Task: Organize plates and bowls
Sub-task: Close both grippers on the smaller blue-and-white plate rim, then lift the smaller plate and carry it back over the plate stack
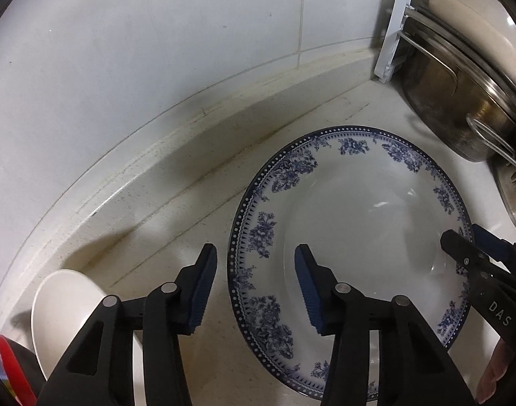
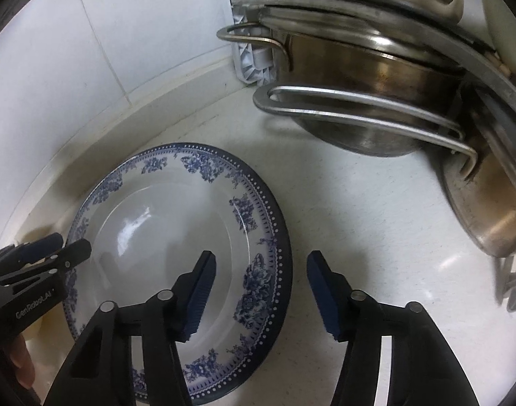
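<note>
Two tongs (image 1: 256, 291) (image 2: 261, 292) astride opposite rims of blue-patterned plate (image 1: 359, 209), pads apart.

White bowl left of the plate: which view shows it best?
Left wrist view: the white bowl sits at lower left, partly hidden behind the left tool. In the right wrist view the left tool covers that side of the blue-patterned plate; no bowl is identifiable.
</note>
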